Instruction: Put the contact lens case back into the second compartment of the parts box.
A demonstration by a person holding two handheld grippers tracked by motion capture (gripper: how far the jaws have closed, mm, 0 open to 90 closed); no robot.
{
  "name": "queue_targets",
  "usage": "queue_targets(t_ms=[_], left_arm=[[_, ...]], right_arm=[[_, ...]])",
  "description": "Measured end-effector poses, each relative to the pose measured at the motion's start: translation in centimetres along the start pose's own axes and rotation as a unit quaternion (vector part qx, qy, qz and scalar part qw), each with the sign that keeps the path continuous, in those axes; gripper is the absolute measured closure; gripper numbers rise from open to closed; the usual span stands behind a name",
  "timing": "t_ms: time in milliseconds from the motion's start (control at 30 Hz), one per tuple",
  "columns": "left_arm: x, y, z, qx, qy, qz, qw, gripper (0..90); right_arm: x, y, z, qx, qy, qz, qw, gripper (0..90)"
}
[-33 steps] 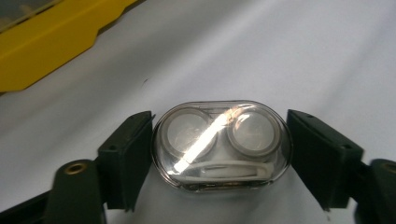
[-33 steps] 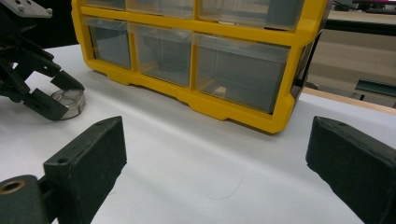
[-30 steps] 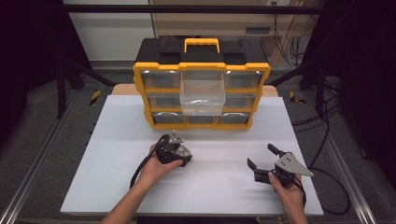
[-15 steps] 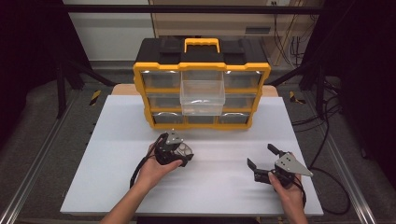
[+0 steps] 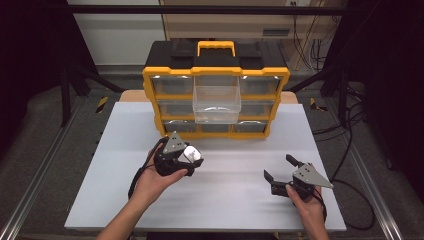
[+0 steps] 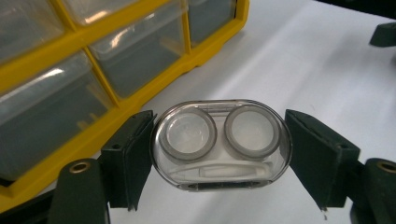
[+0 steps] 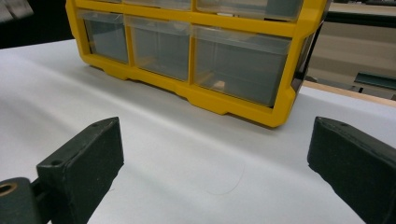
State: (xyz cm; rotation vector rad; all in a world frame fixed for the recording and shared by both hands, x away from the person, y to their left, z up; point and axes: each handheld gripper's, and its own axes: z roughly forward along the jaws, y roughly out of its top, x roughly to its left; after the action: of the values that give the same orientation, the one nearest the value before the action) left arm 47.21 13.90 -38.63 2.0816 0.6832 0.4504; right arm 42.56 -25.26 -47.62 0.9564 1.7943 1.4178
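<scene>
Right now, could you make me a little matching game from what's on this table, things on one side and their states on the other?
Things:
1. left hand-held gripper
2. right hand-held gripper
3. clear drawer
4. organizer handle

States:
a. pulled out of the yellow organizer
b. open, nothing between its jaws
c. yellow, on top
d. shut on a clear lens case

Pairs: 1-d, 2-b, 3-a, 4-c

No lettering, label, brand mark or number can be read anywhere, neither on the yellow drawer cabinet (image 5: pixel 216 95) at the table's far edge nor on the clear case (image 6: pixel 220 144).
</scene>
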Motion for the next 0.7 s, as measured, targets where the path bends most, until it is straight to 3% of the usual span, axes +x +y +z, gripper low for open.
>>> queue_targets(t_ms=[333,700], left_arm=[[-0.1,1.6,-3.2,-0.032,0.017,0.013,0.9993,26.3],[-0.3,2.8,-4.7,-0.046,0.016,0.017,0.9986,26.3]], right_arm=[[0.0,0.0,0.0,-0.001,0.001,-0.001,1.0,3.5],[0.5,0.0,0.3,0.003,0.006,-0.01,0.9999,3.4]])
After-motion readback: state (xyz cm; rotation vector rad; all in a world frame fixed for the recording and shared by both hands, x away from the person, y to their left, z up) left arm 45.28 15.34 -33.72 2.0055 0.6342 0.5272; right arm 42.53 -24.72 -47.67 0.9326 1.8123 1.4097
